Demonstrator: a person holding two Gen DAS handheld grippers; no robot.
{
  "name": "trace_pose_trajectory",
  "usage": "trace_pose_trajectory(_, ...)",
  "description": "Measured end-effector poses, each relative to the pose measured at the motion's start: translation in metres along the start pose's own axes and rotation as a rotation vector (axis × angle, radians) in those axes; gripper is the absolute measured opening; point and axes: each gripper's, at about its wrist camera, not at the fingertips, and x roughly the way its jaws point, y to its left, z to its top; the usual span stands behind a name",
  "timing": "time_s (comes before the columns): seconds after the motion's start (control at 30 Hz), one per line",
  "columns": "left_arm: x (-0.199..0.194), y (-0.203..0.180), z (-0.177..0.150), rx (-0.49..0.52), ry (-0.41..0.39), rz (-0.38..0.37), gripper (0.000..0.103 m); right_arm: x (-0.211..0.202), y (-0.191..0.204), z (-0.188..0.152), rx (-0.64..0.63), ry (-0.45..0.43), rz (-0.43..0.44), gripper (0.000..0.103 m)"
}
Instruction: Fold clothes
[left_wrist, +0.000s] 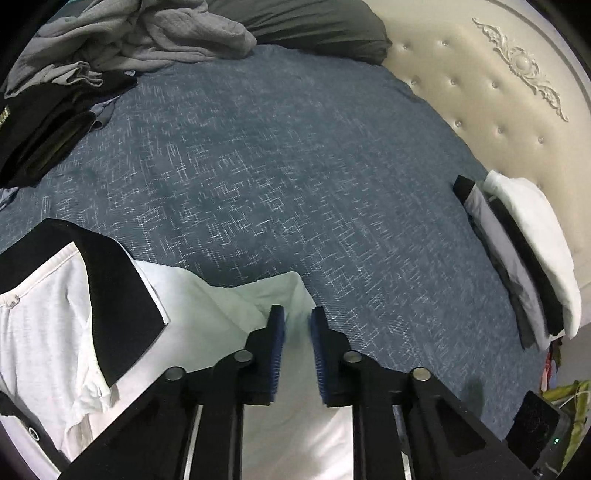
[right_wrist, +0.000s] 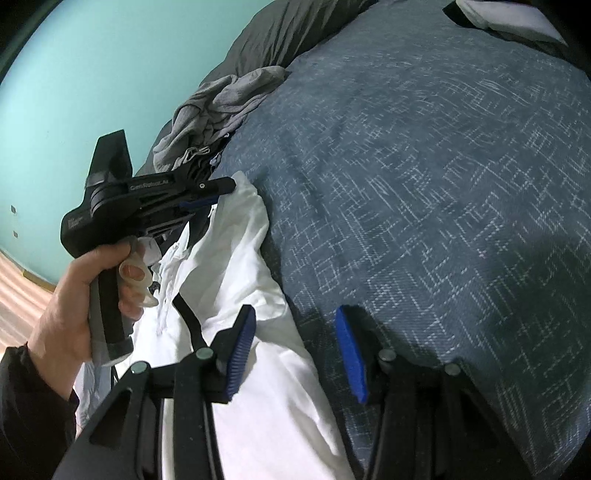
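A white shirt with black sleeves and collar (left_wrist: 207, 306) lies at the near edge of the blue bed cover (left_wrist: 277, 155). My left gripper (left_wrist: 298, 317) hovers over the shirt's far edge, its blue pads a narrow gap apart with white cloth showing between them; whether it pinches the cloth is unclear. In the right wrist view the same shirt (right_wrist: 236, 280) runs along the cover's left edge, and the left gripper (right_wrist: 218, 194) reaches over its far end. My right gripper (right_wrist: 293, 325) is open, left pad over the shirt, right pad over the bed cover (right_wrist: 424, 177).
A stack of folded black and white clothes (left_wrist: 524, 251) sits at the right by the cream tufted headboard (left_wrist: 480, 81). A heap of unfolded grey clothes (left_wrist: 140, 40) and black garments (left_wrist: 48, 125) lies at the far left, also seen in the right wrist view (right_wrist: 218, 110). A dark pillow (left_wrist: 317, 26) lies behind.
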Motion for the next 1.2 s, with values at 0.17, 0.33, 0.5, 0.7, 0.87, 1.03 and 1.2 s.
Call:
trace_pose_trajectory(0.17, -0.002, 0.002, 0.0, 0.003, -0.004, 0.006, 0.005, 0.002, 0.008, 0.0, -0.037, 0.012, 0.008, 0.046)
trace_pose_trajectory(0.33, -0.003, 0.001, 0.0, 0.009, -0.007, 0.007, 0.005, 0.012, 0.019, -0.001, -0.091, 0.042, -0.003, 0.045)
trace_pose_trajectory(0.5, -0.004, 0.0, 0.0, 0.02, -0.01, 0.011, 0.004, 0.021, 0.018, 0.0, -0.115, 0.058, -0.007, 0.01)
trace_pose_trajectory(0.7, -0.01, 0.007, 0.0, 0.002, -0.022, 0.019, 0.004, 0.012, 0.011, 0.002, -0.084, 0.038, 0.027, 0.007)
trace_pose_trajectory(0.87, -0.017, 0.017, 0.001, -0.042, -0.049, 0.039, 0.003, -0.001, 0.003, 0.001, -0.062, 0.014, 0.035, 0.007)
trace_pose_trajectory(1.03, -0.011, 0.027, 0.001, -0.079, -0.038, 0.061, 0.003, -0.002, -0.001, -0.001, -0.056, 0.018, 0.027, 0.006)
trace_pose_trajectory(1.2, -0.004, 0.035, 0.002, -0.114, -0.034, 0.059, 0.003, 0.001, -0.005, 0.001, -0.04, 0.028, 0.026, 0.006)
